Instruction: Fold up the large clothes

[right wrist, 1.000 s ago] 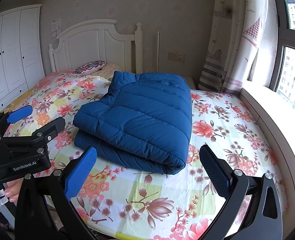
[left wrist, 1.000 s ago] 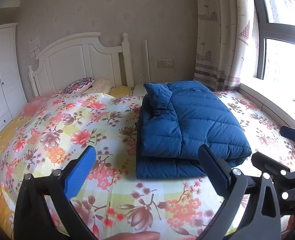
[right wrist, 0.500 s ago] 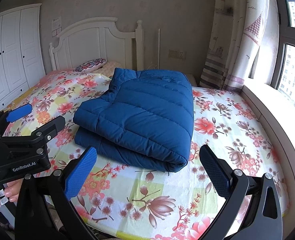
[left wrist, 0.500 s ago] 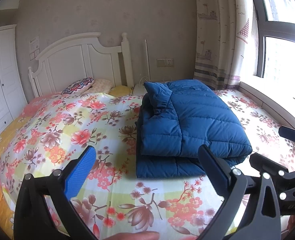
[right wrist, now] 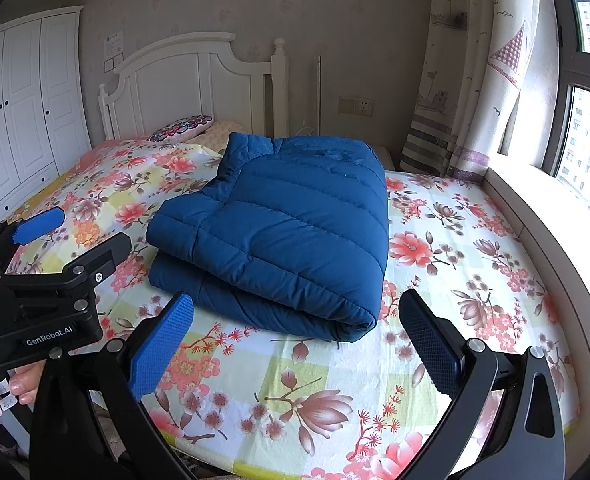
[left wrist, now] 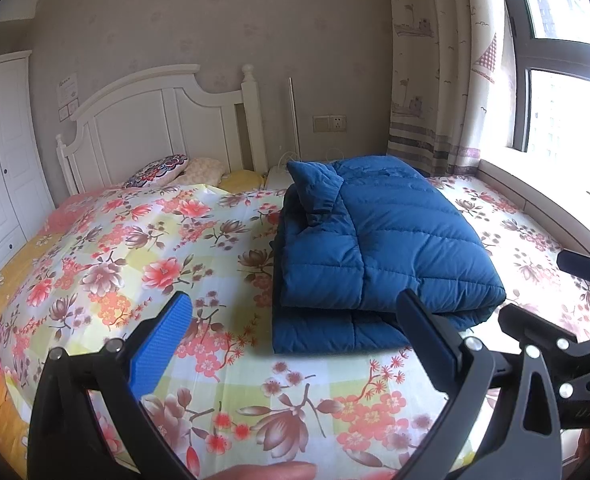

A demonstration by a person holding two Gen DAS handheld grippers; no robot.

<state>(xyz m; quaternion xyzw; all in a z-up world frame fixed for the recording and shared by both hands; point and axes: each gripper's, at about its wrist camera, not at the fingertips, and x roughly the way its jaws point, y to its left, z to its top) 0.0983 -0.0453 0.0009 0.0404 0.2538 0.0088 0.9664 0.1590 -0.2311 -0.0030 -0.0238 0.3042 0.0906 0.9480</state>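
The bed [right wrist: 475,288] fills most of the room, its sheet printed with pink and orange flowers on yellow and white squares. A white panelled headboard [right wrist: 199,80] stands at the far end, with a white wardrobe [right wrist: 19,108] along the left wall and a patterned curtain [right wrist: 487,80] hanging by the window on the right.

On the sheet lies the blue quilted coat [right wrist: 279,232], folded into a thick bundle with the rounded fold on the window side and the stacked edges facing the wardrobe side. It sits toward the middle of the bed, nearer the window half, and nothing touches it. From the left wrist view the coat [left wrist: 379,248] shows a corner flap [left wrist: 315,180] turned up at its far end.

Two small pillows [left wrist: 163,168] rest against the headboard.

The right gripper [right wrist: 295,344] hovers above the foot of the bed, jaws spread wide and empty. The left gripper [left wrist: 291,344] is held beside it, likewise spread apart and holding nothing.
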